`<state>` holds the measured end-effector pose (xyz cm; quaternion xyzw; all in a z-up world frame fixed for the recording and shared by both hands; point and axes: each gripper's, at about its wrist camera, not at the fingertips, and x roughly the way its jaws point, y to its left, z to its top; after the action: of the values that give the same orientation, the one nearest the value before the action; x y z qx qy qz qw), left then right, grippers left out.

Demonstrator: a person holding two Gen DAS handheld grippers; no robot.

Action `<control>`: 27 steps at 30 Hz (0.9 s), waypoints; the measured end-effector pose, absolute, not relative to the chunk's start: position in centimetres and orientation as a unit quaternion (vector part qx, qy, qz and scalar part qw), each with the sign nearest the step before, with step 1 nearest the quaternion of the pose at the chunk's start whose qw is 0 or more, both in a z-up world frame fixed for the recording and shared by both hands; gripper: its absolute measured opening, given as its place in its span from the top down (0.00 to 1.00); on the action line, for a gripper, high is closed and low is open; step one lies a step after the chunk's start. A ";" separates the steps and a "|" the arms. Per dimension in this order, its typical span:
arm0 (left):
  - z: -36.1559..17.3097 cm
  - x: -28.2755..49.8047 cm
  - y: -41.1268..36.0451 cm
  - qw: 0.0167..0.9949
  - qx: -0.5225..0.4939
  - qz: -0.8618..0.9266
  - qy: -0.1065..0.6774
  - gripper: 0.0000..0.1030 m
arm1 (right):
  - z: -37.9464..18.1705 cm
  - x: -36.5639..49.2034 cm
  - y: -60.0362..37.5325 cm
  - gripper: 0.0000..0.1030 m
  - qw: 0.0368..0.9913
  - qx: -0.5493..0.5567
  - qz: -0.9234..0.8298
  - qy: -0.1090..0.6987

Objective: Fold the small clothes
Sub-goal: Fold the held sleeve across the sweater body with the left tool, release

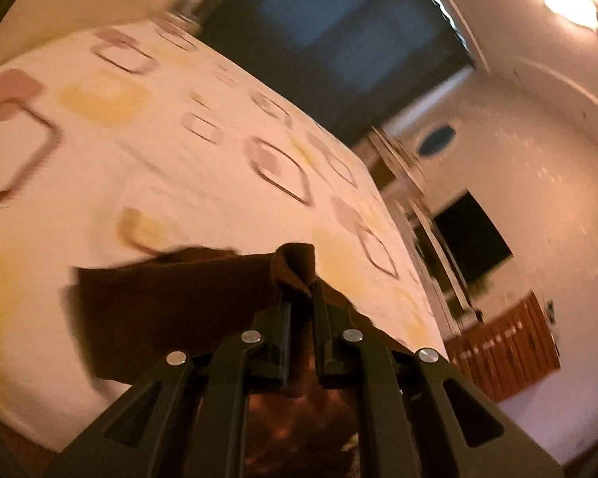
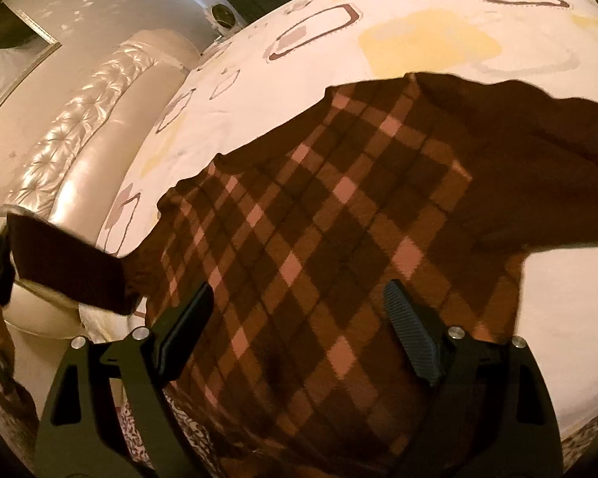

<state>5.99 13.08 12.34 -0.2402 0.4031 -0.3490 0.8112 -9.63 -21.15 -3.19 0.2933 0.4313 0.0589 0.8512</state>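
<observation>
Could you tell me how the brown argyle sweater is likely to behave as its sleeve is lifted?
Probably floppy: the sleeve cuff folds over itself where the left gripper pinches it. The sweater looks like a soft knit, so it should drape and sag. Its body may drag across the bedsheet rather than lift cleanly, since the right gripper hovers open above it.

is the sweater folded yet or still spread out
Mostly spread: the checked sweater lies flat on the bed, one sleeve lifted, its cuff pinched in the left claw.

One brown argyle sweater point(image 2: 331, 215), one patterned bedsheet point(image 2: 438, 36), one tufted headboard point(image 2: 79, 119), two tongs
</observation>
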 end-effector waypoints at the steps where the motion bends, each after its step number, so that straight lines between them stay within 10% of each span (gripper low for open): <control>1: 12.1 6.0 10.0 0.804 -0.227 -0.364 0.412 0.91 | -3.1 -9.9 -21.7 0.15 0.852 0.293 0.059 0.430; 21: -2.8 5.1 -17.6 0.753 -0.078 -0.378 0.533 0.90 | -4.6 -13.1 -30.2 0.15 0.835 0.361 0.038 0.414; 27: -0.6 4.3 -15.1 0.784 -0.099 -0.373 0.487 0.50 | -4.2 -13.1 -30.6 0.15 0.834 0.367 0.039 0.409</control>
<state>4.35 -15.10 -0.56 -0.0994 0.4873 -0.3725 0.7835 -13.11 -30.59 -4.21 0.3673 0.4092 0.0395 0.8343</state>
